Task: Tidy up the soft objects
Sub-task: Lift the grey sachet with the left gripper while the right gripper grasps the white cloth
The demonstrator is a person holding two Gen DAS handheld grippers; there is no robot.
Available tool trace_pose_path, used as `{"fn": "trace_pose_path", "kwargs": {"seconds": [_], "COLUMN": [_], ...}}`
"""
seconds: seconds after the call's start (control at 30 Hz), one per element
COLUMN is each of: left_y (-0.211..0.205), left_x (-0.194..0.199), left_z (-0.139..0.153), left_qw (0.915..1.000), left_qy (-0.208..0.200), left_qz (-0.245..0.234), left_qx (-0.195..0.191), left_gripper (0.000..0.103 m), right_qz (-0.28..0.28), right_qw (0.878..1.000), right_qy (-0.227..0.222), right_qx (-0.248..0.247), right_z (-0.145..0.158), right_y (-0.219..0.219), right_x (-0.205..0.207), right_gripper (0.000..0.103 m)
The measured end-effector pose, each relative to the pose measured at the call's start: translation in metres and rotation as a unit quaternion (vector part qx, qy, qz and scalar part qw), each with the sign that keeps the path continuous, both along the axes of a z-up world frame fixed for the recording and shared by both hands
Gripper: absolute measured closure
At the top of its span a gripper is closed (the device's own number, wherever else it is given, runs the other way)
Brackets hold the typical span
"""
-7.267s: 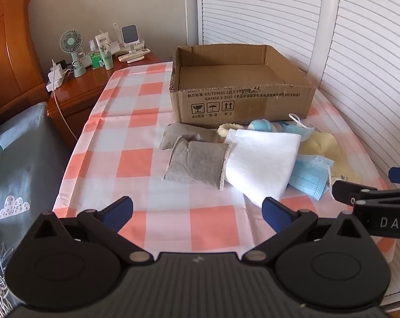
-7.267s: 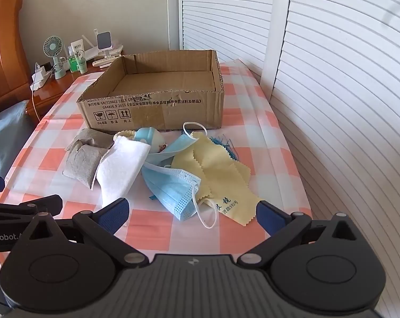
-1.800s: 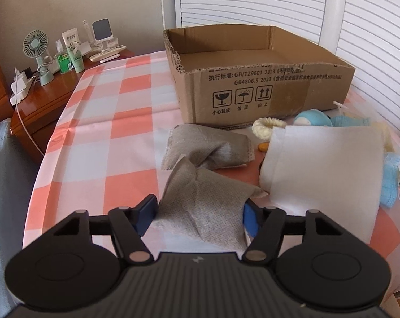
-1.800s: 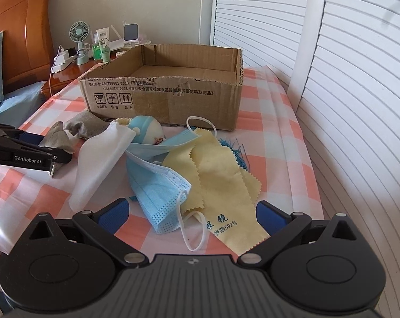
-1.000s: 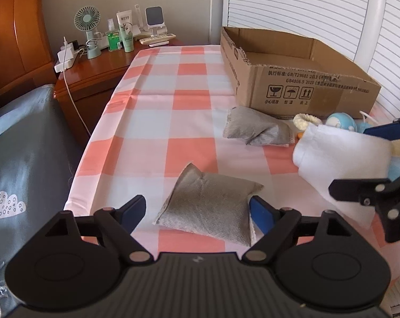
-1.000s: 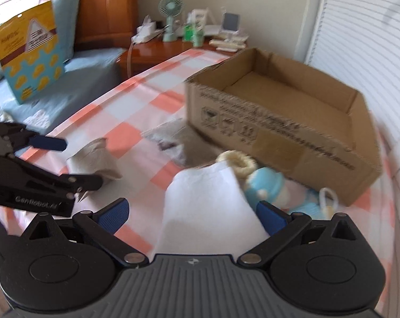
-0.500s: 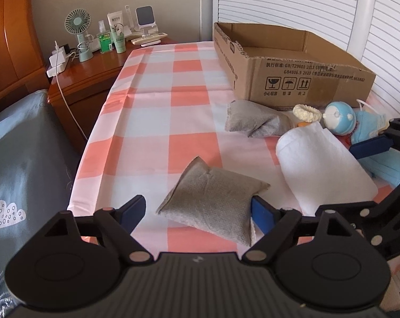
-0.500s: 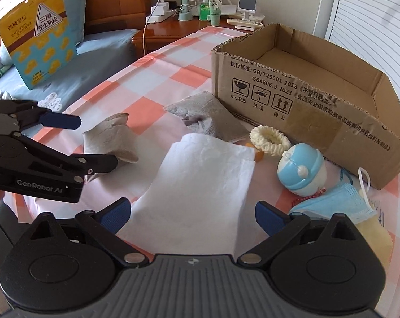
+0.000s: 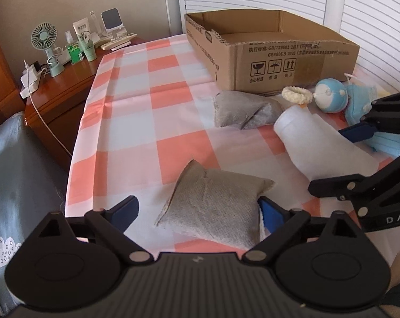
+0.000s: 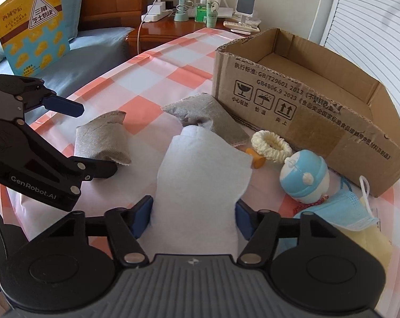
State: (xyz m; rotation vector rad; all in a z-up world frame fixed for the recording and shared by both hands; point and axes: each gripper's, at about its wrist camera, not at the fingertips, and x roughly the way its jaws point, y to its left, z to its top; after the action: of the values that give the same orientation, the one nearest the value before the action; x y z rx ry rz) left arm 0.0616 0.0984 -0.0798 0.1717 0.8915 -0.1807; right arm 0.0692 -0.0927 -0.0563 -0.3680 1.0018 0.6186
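A grey pouch [image 9: 213, 209] lies on the checked tablecloth [image 9: 152, 122] between the jaws of my left gripper [image 9: 197, 209]. Those jaws are opening, and the left pad stands clear of the pouch. My right gripper [image 10: 193, 213] is closing on a white cloth [image 10: 200, 180], with both pads against its gathered sides. A second grey pouch [image 10: 205, 116] rests by the open cardboard box [image 10: 306, 111]. In front of the box are a cream scrunchie [image 10: 270, 144], a blue and white round toy [image 10: 303, 177], a blue face mask [image 10: 340, 212] and a yellow cloth [image 10: 372, 243].
A wooden nightstand [image 9: 67, 84] with a small fan, bottles and a charger stands beyond the table's left edge. A bed with grey-blue bedding [image 9: 14, 185] lies lower left, and a yellow snack bag [image 10: 30, 26] stands on it. White louvred doors run behind the box.
My left jaws have widened around the grey pouch, which stays on the tablecloth. My right jaws have come in from wide open onto the white cloth and bunched it narrower.
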Motion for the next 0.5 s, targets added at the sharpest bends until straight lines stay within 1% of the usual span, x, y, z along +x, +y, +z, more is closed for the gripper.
{"fn": "trace_pose_path", "kwargs": {"seconds": [0.03,0.1,0.13,0.23,0.3,0.4,0.43,0.5], "left_y": [0.0014,0.003,0.0032,0.0049,0.0061,0.004,0.0033,0.0023], "left_x": [0.0019,0.0043,0.0053,0.0075,0.008,0.0066,0.0065,0.0058], "left_z": [-0.0006,-0.0014,-0.0024,-0.0039,-0.0034,-0.0008,-0.0001,0.0013], "left_qw": [1.0,0.9998,0.9997,0.9993,0.9988,0.9988,0.9989,0.9989], "left_qy": [0.001,0.003,0.005,0.005,0.006,0.001,0.002,0.002], "left_qz": [-0.001,-0.003,-0.004,-0.006,-0.004,-0.008,-0.007,-0.005], "left_qx": [-0.005,-0.019,-0.024,-0.038,-0.049,-0.049,-0.047,-0.047], "left_gripper": [0.008,0.008,0.008,0.015,0.025,0.035,0.036,0.041], "right_qz": [-0.002,-0.012,-0.016,-0.015,-0.012,-0.005,0.003,0.01], "right_qw": [1.0,1.0,1.0,1.0,1.0,0.999,0.999,0.999], "right_qy": [0.001,-0.004,-0.009,-0.018,-0.025,-0.032,-0.032,-0.041], "right_qx": [-0.001,-0.002,0.002,0.011,0.011,0.005,0.004,0.001], "right_z": [0.0003,0.0017,0.0023,0.0039,0.0042,0.0019,0.0014,0.0026], "right_y": [-0.0007,-0.0024,-0.0038,-0.0058,-0.005,-0.0022,-0.0011,-0.0005], "right_x": [0.0001,-0.0003,-0.0007,-0.0002,0.0004,0.0018,0.001,-0.0031], "right_gripper": [0.034,0.03,0.026,0.019,0.019,0.019,0.02,0.029]}}
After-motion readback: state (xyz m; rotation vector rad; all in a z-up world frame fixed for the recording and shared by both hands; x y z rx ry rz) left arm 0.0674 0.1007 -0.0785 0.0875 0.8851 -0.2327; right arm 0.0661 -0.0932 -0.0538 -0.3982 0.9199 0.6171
